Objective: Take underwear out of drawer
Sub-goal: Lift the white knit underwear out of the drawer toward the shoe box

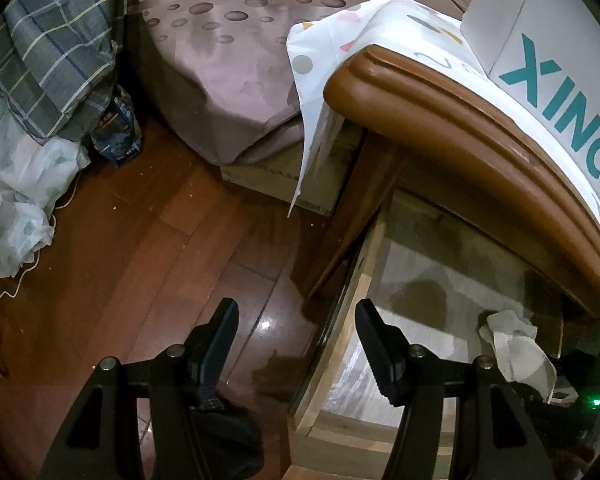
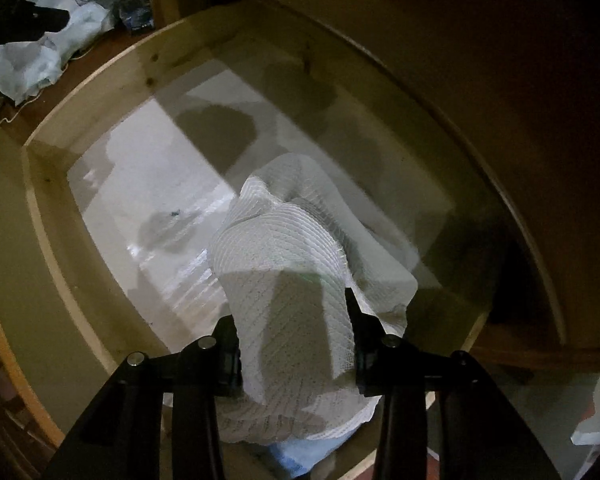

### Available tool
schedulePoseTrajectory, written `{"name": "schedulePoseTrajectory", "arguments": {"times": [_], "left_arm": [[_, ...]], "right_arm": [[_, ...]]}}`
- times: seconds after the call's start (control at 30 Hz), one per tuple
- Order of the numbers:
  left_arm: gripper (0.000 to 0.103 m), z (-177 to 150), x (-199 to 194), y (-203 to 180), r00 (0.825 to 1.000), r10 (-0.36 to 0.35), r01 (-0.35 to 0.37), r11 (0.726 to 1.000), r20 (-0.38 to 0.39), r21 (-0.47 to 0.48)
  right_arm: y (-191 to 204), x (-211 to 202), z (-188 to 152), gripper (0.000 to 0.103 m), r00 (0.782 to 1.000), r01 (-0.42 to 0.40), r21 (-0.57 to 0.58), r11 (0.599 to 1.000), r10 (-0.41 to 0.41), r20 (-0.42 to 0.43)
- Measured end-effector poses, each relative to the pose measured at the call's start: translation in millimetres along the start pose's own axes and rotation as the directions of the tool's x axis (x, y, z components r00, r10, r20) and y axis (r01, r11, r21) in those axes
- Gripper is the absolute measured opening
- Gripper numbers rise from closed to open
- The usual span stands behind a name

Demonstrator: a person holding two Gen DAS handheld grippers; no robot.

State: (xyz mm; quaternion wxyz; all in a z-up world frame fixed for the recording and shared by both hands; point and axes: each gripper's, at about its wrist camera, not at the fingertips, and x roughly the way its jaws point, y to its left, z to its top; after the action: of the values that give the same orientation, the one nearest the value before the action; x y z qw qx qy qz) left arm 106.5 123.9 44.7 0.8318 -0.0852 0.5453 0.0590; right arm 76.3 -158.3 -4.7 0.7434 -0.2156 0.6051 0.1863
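Right hand-held gripper: points steeply down into the drawer; its black fingers are clamped on a bunched white garment.
Underwear: white ribbed knit, pinched between the right fingers, folds draping forward and to the right over the drawer floor. The lower end is in shadow, so whether it touches the floor cannot be told. From the left wrist view the same white bundle shows at the right end of the drawer, under the cabinet top.
Left hand-held gripper: fingers apart, nothing between them; it hangs over the drawer's left corner, one finger over the floor, the other over the drawer.
Dark cloth: lies low beside the left finger; what it is remains unclear.
Drawer: pulled open, pale wooden walls, a pale shiny lining on the bottom with dark patches.
Floor: reddish wooden boards, glossy.
Cabinet top: rounded brown wooden edge above the drawer.
Spotted cloth: white, lies on the cabinet top, one corner hanging over the edge.
Box: white with teal letters, stands on the cloth.
Bed: farther off, brownish sheet with oval spots.
Checked bedding: grey-green, piled at far left above white plastic bags.
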Motion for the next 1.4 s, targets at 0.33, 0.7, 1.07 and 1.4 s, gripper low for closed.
{"name": "schedulePoseTrajectory", "arguments": {"times": [0.33,0.7,1.07,1.4], "left_arm": [[0.062,-2,2,-7,1.0,0.009,-0.009,0.999,0.001,0.033],[0.062,-4,4,-19,1.0,0.017,-0.017,0.995,0.003,0.094],[0.062,-7,6,-25,1.0,0.009,-0.008,0.992,-0.009,0.123],[0.062,-9,7,-27,1.0,0.001,0.0,0.991,-0.01,0.135]], "right_arm": [[-13,-6,-11,0.036,0.988,-0.139,0.254,0.957,0.116,0.103],[-19,-28,-16,0.036,0.973,-0.209,0.382,0.9,0.153,0.171],[-15,-60,-10,0.036,0.967,-0.213,0.396,0.893,0.134,0.219],[-13,-89,-7,0.036,0.967,-0.188,0.396,0.899,0.099,0.235]]}}
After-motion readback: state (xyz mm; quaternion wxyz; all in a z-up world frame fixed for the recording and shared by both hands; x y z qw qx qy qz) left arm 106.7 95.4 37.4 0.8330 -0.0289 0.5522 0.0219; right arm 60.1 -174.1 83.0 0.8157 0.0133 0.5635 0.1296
